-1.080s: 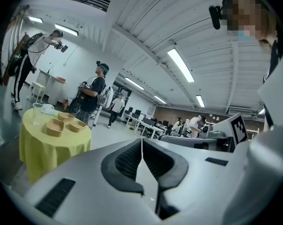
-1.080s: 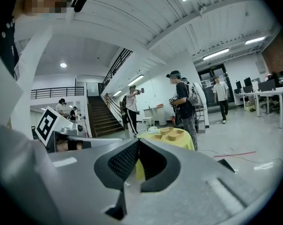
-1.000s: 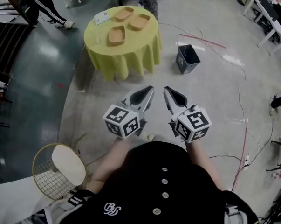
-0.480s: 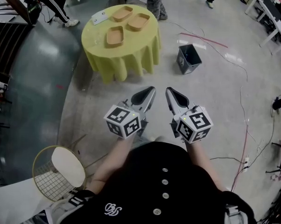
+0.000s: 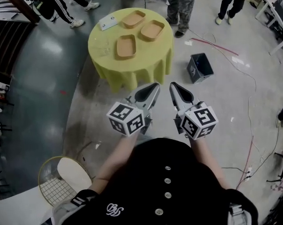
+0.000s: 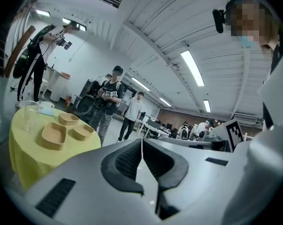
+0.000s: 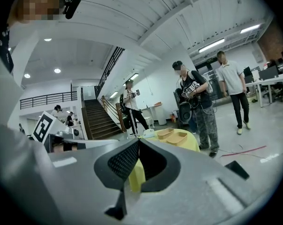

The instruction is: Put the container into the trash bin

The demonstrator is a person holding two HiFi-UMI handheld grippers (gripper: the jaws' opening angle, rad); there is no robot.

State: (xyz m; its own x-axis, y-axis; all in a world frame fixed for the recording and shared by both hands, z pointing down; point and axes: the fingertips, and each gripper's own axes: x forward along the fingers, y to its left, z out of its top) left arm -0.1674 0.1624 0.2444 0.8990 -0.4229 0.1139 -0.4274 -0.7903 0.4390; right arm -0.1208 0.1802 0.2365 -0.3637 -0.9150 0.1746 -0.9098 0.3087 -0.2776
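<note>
Three tan containers [image 5: 126,48] [image 5: 152,30] [image 5: 133,18] lie on a round table with a yellow cloth [image 5: 108,64]. A dark trash bin [image 5: 200,67] stands on the floor to the table's right. My left gripper [image 5: 154,86] and right gripper [image 5: 173,85] are held side by side in front of me, short of the table, both shut and empty. In the left gripper view the shut gripper [image 6: 141,141] points past the containers [image 6: 53,135]. In the right gripper view the shut gripper [image 7: 138,140] points at the table's cloth [image 7: 135,175], with containers [image 7: 176,136] on top.
Several people stand beyond the table [image 5: 181,3]. Red and white cables [image 5: 211,43] trail over the floor near the bin. A wire chair [image 5: 61,177] stands at my lower left. A white card [image 5: 108,22] and a clear cup [image 6: 31,116] also sit on the table.
I have walked toward the table: table and bin now sit closer to the grippers in the head view. Both grippers stayed shut and side by side.
</note>
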